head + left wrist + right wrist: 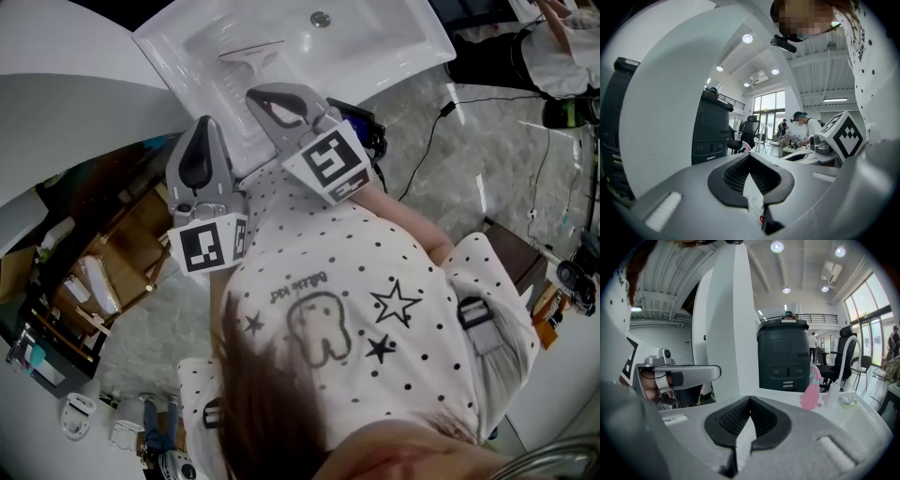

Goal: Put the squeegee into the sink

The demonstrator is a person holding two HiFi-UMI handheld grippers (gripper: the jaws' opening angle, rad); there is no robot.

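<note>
Both pairs of jaws are pressed together with nothing between them; the left gripper [749,157] and the right gripper [750,399] are held close to the person's body, by the near edge of the basin. The white sink [412,39] lies just beyond them; a pale T-shaped thing that looks to be the squeegee [253,58] lies flat inside it, in the near left part of the bowl, apart from the drain [321,19]. Judged from that, the placing is done and neither gripper holds the tool; nothing seems left but to draw the grippers away.
</note>
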